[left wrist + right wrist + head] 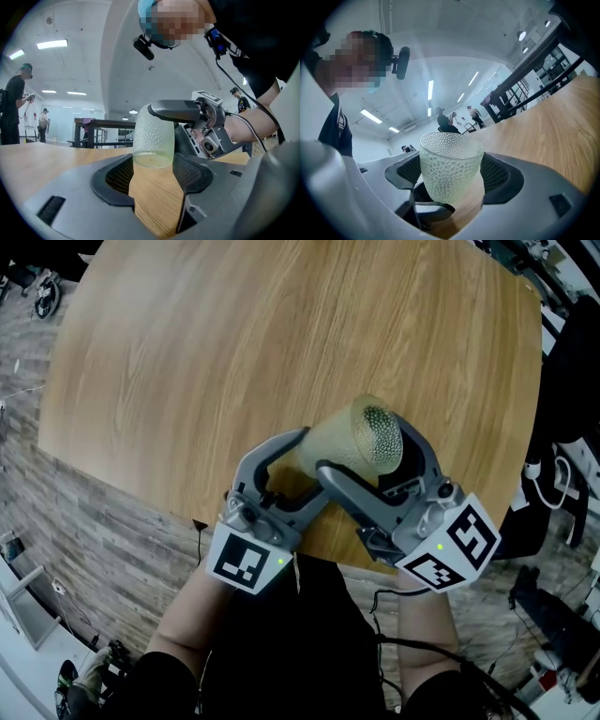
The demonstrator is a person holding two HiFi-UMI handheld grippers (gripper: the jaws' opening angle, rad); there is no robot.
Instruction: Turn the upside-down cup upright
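Head view: one cup [361,442], two grippers and one table [234,352]. The cup sits low in the middle of the frame, tipped on its side between both grippers, over the table's near edge.
Cup material: clear, pale green glass, dimpled all over, round with a slight taper.
Left gripper [152,176]: two grey jaws with mesh-patterned pads, closed on one end of the cup.
Right gripper [451,176]: two matching jaws, clamped on the cup's sides.
Marker cubes: two, white with black squares, one at lower left [248,559] and one at lower right [455,545].
Table surface: light wood grain, with rounded corners.
Bystanders: three in the left gripper view, small and far off, two at the left edge [14,108] and one at the right.
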